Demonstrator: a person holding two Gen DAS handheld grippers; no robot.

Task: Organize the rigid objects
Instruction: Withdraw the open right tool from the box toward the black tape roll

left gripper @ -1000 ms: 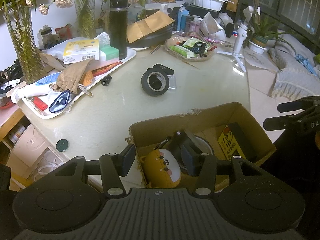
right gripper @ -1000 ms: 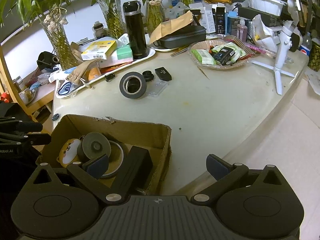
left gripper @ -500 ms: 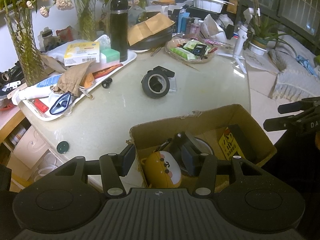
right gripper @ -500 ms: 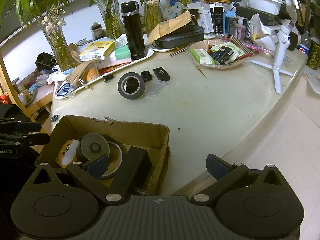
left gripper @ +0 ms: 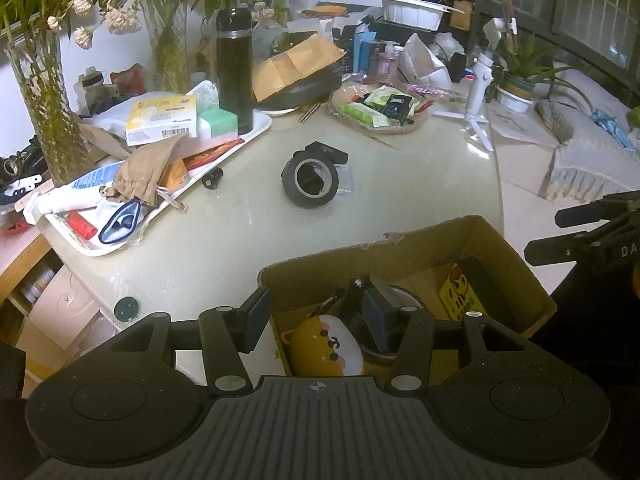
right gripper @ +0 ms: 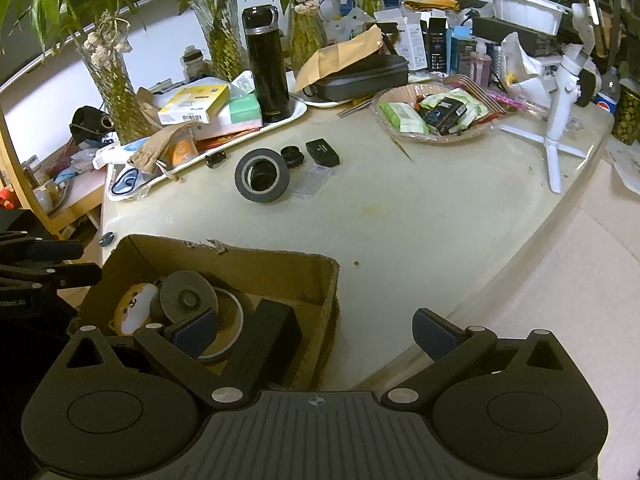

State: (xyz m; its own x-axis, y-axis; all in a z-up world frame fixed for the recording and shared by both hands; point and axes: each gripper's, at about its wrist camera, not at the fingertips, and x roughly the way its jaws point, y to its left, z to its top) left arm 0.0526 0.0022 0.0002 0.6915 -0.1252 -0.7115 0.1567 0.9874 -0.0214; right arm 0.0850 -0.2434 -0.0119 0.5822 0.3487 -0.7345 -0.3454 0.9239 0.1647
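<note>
I'm seeing a glossy, smooth tabletop point(right gripper: 420, 216); rough, torn brown cardboard box point(right gripper: 256, 270); matt black tape roll point(right gripper: 262, 175); glossy black flask point(right gripper: 267, 68); matt plastic tray point(left gripper: 256, 130).

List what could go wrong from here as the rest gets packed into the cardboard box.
1. The brown cardboard box sits at the table's near edge; a push might tip it off.
2. The black tape roll lies close to a small black lens and clear plastic case; grabbing it may knock them.
3. The box already looks crowded.

Both grippers slightly farther back.
</note>
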